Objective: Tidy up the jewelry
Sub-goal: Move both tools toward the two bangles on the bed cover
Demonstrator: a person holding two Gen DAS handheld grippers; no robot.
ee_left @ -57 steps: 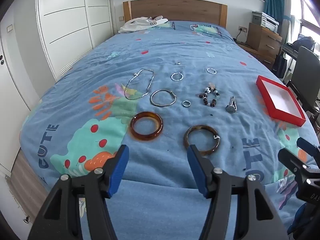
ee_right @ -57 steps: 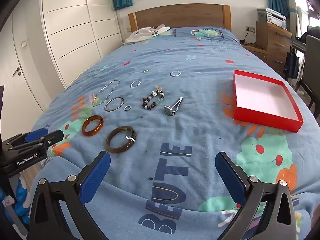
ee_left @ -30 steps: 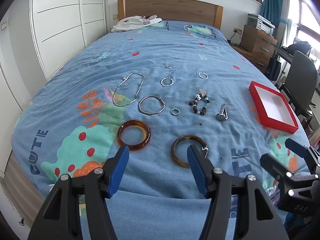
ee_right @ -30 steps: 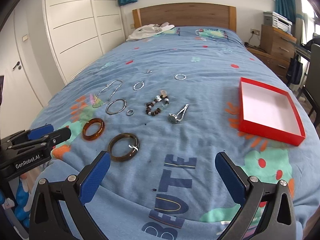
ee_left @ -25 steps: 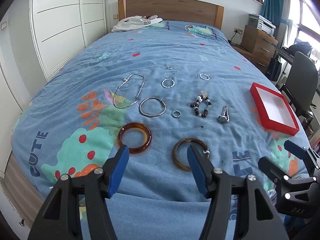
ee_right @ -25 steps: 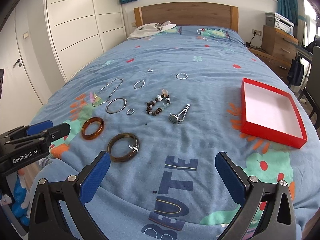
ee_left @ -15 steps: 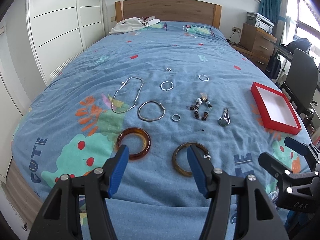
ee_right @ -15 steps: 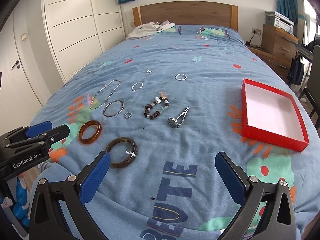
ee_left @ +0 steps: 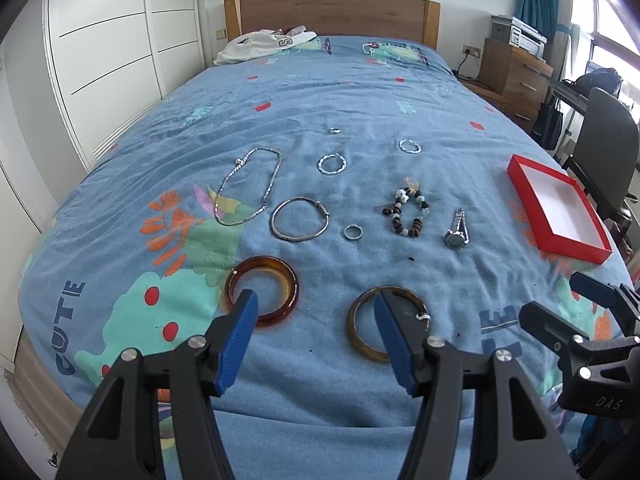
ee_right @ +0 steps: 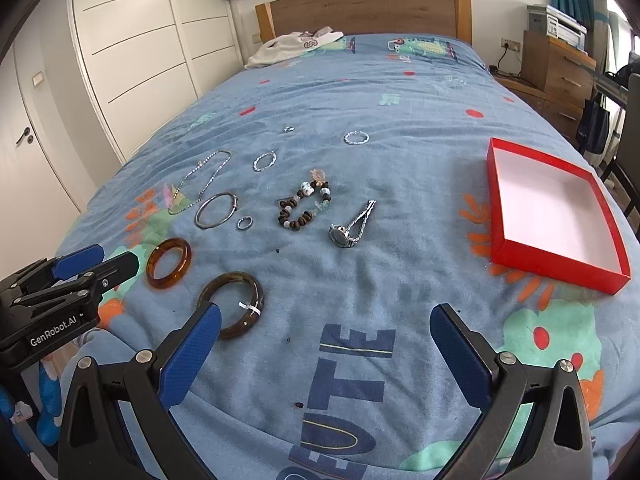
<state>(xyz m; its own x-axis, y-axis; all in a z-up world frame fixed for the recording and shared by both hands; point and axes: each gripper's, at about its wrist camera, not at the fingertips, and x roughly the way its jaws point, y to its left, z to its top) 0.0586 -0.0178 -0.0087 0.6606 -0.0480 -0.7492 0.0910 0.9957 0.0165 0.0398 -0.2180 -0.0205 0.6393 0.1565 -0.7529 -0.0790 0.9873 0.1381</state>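
Jewelry lies spread on a blue patterned bedspread. Nearest are an amber bangle (ee_left: 262, 295) (ee_right: 169, 263) and a darker brown bangle (ee_left: 387, 322) (ee_right: 231, 304) with a white tag. Behind them lie a silver hoop bangle (ee_left: 300, 225), a small ring (ee_left: 353, 232), a bead bracelet (ee_left: 406, 216) (ee_right: 305, 207), a watch (ee_left: 456, 232) (ee_right: 351, 226) and a chain necklace (ee_left: 248, 186). An empty red box (ee_left: 558, 208) (ee_right: 554, 210) sits to the right. My left gripper (ee_left: 316, 312) hovers open above the two bangles. My right gripper (ee_right: 325, 330) is open over bare bedspread.
Small silver rings (ee_left: 409, 146) lie farther up the bed. White clothing (ee_left: 264, 44) rests by the wooden headboard (ee_left: 332, 16). White wardrobe doors (ee_left: 112, 60) line the left. A wooden dresser (ee_left: 516, 76) and a dark chair (ee_left: 604, 152) stand on the right.
Both grippers have drifted slightly, so the jewelry sits a little lower and nearer in both views. Both stay open; nothing on the bed has moved.
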